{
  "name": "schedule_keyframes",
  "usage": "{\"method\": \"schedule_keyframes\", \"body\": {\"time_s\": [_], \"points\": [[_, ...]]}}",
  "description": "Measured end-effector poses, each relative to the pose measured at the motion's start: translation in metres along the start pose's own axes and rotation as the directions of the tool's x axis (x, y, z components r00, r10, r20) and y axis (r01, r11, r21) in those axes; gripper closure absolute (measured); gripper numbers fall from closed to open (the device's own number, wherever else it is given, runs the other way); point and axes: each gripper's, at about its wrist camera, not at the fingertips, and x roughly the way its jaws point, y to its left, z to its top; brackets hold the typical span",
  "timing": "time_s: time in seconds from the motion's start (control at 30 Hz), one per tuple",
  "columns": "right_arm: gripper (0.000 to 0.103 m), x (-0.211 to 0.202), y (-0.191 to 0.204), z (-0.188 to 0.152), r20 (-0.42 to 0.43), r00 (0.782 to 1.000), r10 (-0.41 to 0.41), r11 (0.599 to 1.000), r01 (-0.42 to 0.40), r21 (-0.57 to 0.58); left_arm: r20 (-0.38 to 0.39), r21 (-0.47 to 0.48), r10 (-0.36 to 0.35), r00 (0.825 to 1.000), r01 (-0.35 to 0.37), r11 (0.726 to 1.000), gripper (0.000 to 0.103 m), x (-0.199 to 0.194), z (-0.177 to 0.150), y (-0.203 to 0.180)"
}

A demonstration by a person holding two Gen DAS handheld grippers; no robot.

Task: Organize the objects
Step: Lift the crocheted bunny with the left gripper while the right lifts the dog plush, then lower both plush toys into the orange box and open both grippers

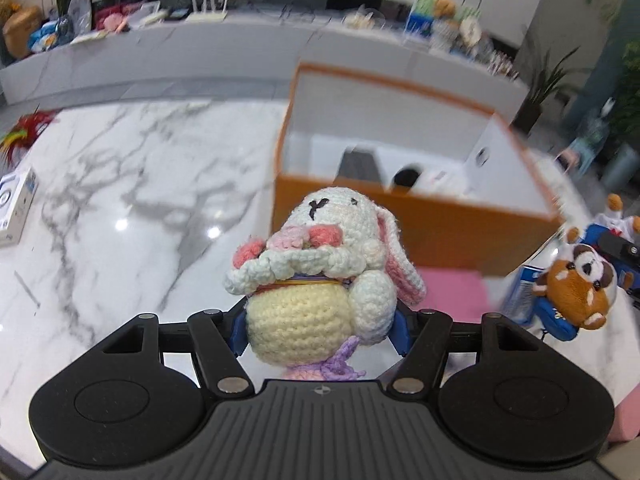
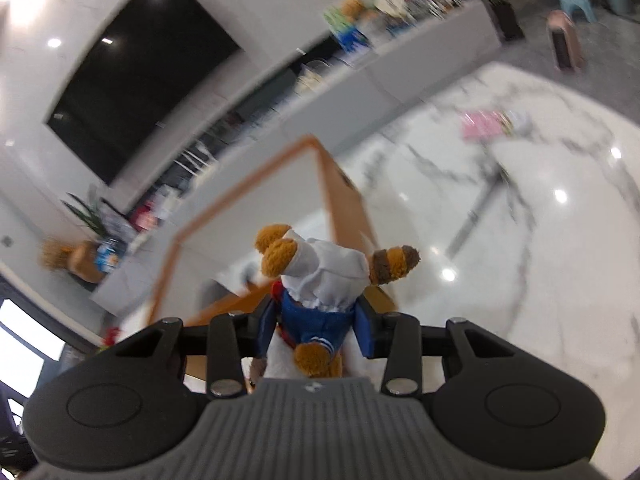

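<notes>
Crocheted bunny (image 1: 320,276) clamped in left hand-held gripper (image 1: 320,330), orange box (image 1: 416,216) beyond

White marble desk (image 1: 120,168) with grey veining, glossy under ceiling-light reflections.

An open orange box (image 1: 432,236) with a white interior stands on the desk, its rim blurred in both views. A pink pad (image 1: 452,292) lies flat on the desk just beside the box's near wall. At the desk's left edge lies a white carton (image 1: 18,208), and behind it a red-and-yellow feathery item (image 1: 28,132), too blurred to name. In the right wrist view, a pink packet (image 2: 480,126) and some small blurred items beside it lie on the far part of the desk, well apart from the box.
</notes>
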Motion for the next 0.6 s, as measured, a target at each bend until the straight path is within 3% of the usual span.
{"method": "schedule_keyframes", "body": {"time_s": [0.13, 0.27, 0.37, 0.6], "points": [[0.061, -0.003, 0.027, 0.023, 0.107, 0.989, 0.107, 0.994, -0.107, -0.007, 0.143, 0.014, -0.013, 0.990, 0.011, 1.000, 0.028, -0.019, 0.024, -0.017], [0.061, 0.023, 0.046, 0.047, 0.205, 0.957, 0.203, 0.976, -0.214, 0.030, 0.302, 0.007, -0.032, 0.953, 0.031, 0.999, 0.028, -0.019, 0.067, -0.034], [0.061, 0.060, 0.050, 0.046, 0.219, 0.952, 0.214, 0.973, -0.228, 0.040, 0.362, 0.000, -0.033, 0.932, 0.035, 0.999, 0.027, 0.005, 0.087, -0.043], [0.061, 0.146, 0.030, 0.031, 0.097, 0.981, 0.167, 0.963, -0.184, 0.197, 0.266, -0.036, -0.005, 0.964, 0.015, 0.999, 0.027, 0.082, 0.099, -0.036]]}}
